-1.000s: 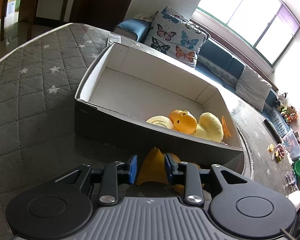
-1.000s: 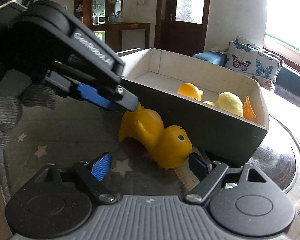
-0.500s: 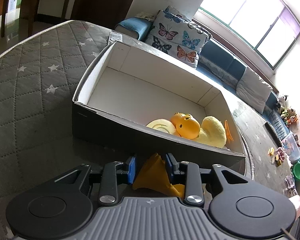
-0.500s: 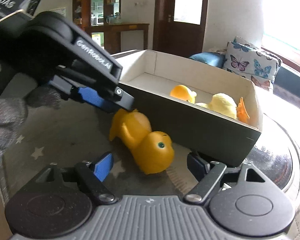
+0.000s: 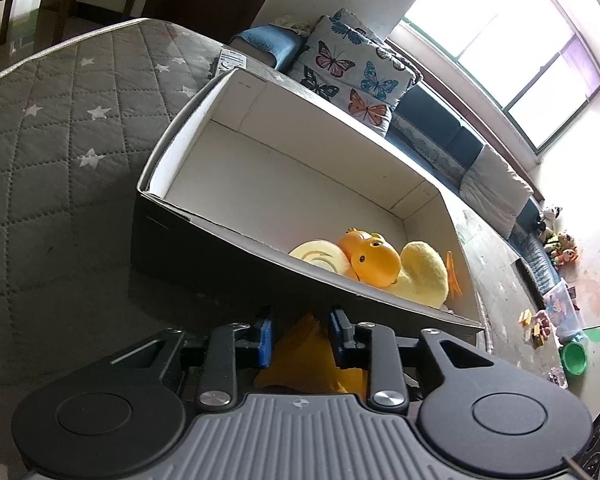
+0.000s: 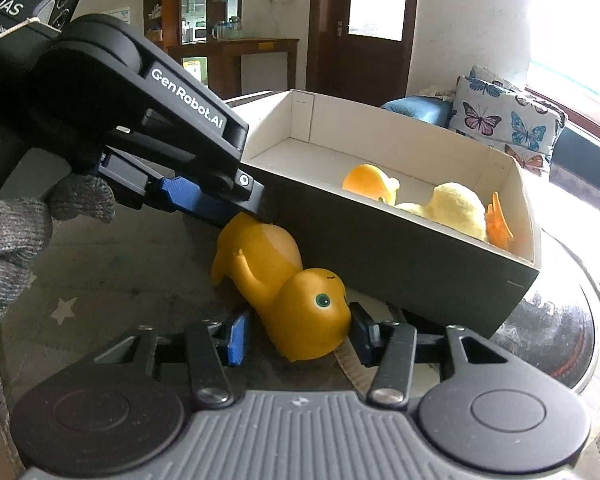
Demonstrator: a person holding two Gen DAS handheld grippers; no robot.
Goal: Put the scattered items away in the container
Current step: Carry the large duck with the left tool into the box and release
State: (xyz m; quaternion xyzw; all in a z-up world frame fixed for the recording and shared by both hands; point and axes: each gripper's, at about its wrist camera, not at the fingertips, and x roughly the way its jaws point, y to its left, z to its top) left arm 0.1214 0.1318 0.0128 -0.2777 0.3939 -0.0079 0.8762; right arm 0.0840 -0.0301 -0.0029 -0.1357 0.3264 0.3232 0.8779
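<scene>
An orange rubber duck (image 6: 284, 284) hangs head down just in front of the cardboard box (image 6: 412, 256). My left gripper (image 5: 300, 334) is shut on the duck's tail end (image 5: 312, 356); it shows in the right wrist view (image 6: 236, 208) above the duck. My right gripper (image 6: 298, 338) has its jaws on either side of the duck's head, the right pad touching it, a small gap at the left pad. Inside the box (image 5: 236, 236) lie another orange duck (image 5: 370, 258), a yellow plush duck (image 5: 424, 276) and a pale yellow disc (image 5: 318, 256).
The box stands on a grey quilted star-pattern cover (image 5: 48, 160). A sofa with a butterfly cushion (image 5: 352, 76) runs behind it. Small toys and a green cup (image 5: 574, 356) lie on the floor at the right. A gloved hand (image 6: 16, 236) holds the left gripper.
The left gripper has lifted the duck off the cover and tilted upward. The right gripper has moved in and narrowed its jaws around the duck's head.
</scene>
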